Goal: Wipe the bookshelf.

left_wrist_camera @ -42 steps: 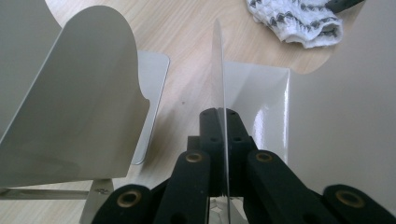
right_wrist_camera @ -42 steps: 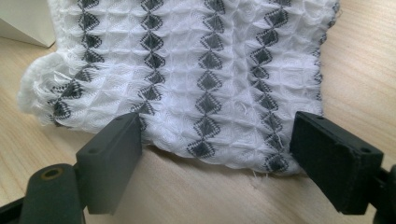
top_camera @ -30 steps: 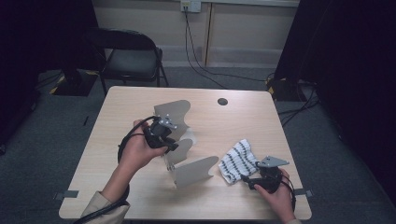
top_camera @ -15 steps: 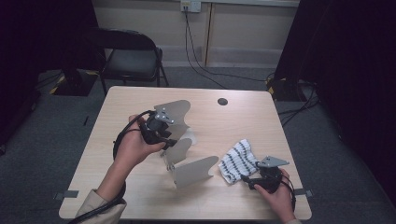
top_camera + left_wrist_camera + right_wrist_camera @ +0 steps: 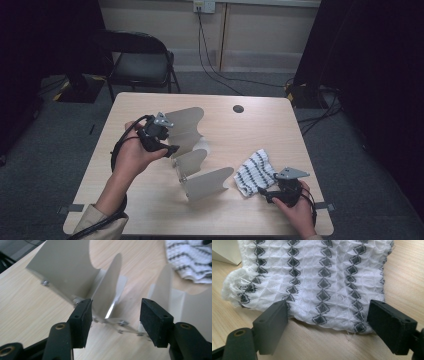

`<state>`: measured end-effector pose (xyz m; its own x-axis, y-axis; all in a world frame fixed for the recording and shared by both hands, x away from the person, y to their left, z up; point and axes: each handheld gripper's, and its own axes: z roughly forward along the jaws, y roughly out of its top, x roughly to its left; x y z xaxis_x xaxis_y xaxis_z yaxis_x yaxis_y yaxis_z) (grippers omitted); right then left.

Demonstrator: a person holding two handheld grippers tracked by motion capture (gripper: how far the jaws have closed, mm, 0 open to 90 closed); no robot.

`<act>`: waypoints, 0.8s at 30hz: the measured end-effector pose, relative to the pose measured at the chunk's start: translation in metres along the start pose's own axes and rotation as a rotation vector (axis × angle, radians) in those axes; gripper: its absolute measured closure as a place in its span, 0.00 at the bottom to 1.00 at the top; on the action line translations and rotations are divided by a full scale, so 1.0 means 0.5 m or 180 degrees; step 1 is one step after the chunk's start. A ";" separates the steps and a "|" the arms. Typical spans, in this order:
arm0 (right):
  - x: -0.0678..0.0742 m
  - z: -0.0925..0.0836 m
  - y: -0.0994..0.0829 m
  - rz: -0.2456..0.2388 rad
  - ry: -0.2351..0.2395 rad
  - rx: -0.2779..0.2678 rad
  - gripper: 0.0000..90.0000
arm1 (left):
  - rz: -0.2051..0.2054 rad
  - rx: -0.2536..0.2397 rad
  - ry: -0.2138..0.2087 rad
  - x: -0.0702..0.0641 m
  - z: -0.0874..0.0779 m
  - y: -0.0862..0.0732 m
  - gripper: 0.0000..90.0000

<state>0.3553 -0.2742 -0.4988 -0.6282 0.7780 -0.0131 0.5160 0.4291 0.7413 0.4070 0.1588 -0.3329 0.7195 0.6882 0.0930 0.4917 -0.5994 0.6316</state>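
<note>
Two grippers are at work over the pale wooden surface [image 5: 150, 210]. The left gripper [image 5: 167, 148] hangs at the near end of a beige metal rack [image 5: 192, 150] of upright curved plates that stands in the middle of the surface; its jaws have just been opening and now stand released, apart from each other, with one thin plate rising in the gap between them and neither pad pressing on it. In the left gripper view the left pad sits just beside that plate's edge and the small screws along the rack's base. The right gripper [image 5: 265, 192] rests low at the near right, jaws spread wide, just before the near edge of a white cloth with dark stripes [image 5: 255, 171], which lies flat beside the rack.
</note>
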 end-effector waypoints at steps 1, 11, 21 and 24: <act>0.000 0.000 0.000 0.0001 0.0000 0.0000 0.18 | -0.0013 0.0052 0.0020 0.002 0.002 -0.003 0.47; 0.000 0.000 0.000 0.0000 0.0000 -0.0001 0.18 | -0.0237 0.0080 -0.0052 0.009 0.028 -0.017 0.45; 0.000 0.000 0.000 0.0003 0.0003 0.0001 0.18 | -0.0226 0.0176 -0.0126 -0.006 0.065 -0.020 0.64; 0.000 0.000 0.000 0.0002 -0.0004 0.0003 0.18 | -0.0192 0.0218 -0.0060 -0.009 0.061 -0.014 0.67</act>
<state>0.3555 -0.2740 -0.4988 -0.6271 0.7788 -0.0136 0.5169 0.4291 0.7407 0.4153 0.1474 -0.3612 0.6964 0.7165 0.0415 0.5663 -0.5841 0.5815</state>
